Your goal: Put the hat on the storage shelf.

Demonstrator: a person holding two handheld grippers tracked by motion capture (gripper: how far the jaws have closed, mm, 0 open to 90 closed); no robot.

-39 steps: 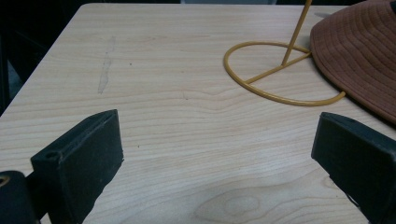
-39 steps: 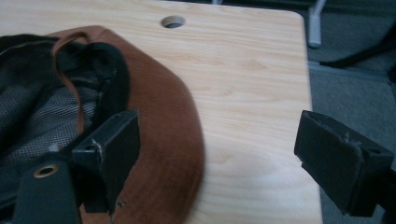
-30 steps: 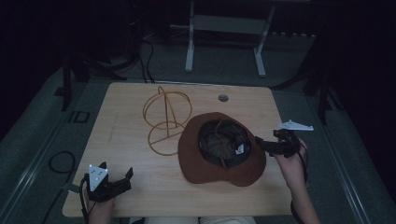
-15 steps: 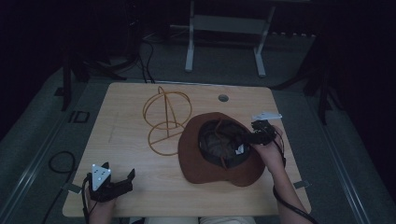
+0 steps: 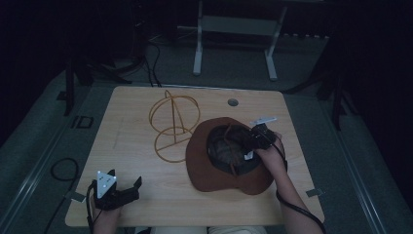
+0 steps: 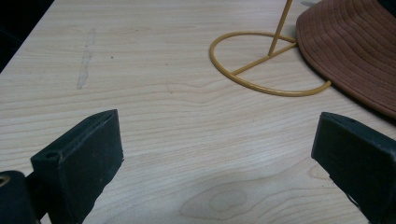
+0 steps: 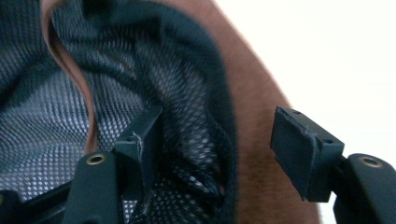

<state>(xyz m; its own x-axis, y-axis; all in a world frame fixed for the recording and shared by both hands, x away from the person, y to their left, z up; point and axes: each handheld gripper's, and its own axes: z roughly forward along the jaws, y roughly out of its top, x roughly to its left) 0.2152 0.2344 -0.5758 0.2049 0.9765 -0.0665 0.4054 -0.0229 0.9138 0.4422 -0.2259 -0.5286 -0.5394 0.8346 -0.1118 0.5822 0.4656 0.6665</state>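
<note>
A brown wide-brimmed hat (image 5: 214,170) lies upside down on the right half of the wooden table (image 5: 131,156), its dark mesh lining facing up. My right gripper (image 5: 251,141) is at the right side of the crown opening. In the right gripper view it (image 7: 217,140) is open, straddling the crown's edge, with one jaw inside on the mesh lining (image 7: 46,116) and the other over the brown brim (image 7: 252,107). A yellow wire hat stand (image 5: 173,122) stands left of the hat. My left gripper (image 5: 129,187) rests open near the front-left corner, and in its own view it (image 6: 215,154) faces the stand's base ring (image 6: 261,88) and the hat's brim (image 6: 355,51).
A round cable hole (image 5: 233,102) sits near the table's far edge. Bare wood lies between my left gripper and the stand. A cable loop (image 5: 61,168) lies on the floor at the left, and a metal frame (image 5: 234,29) stands behind the table.
My right gripper has moved left from the table's right edge onto the hat's crown opening. The left gripper has hardly moved.
</note>
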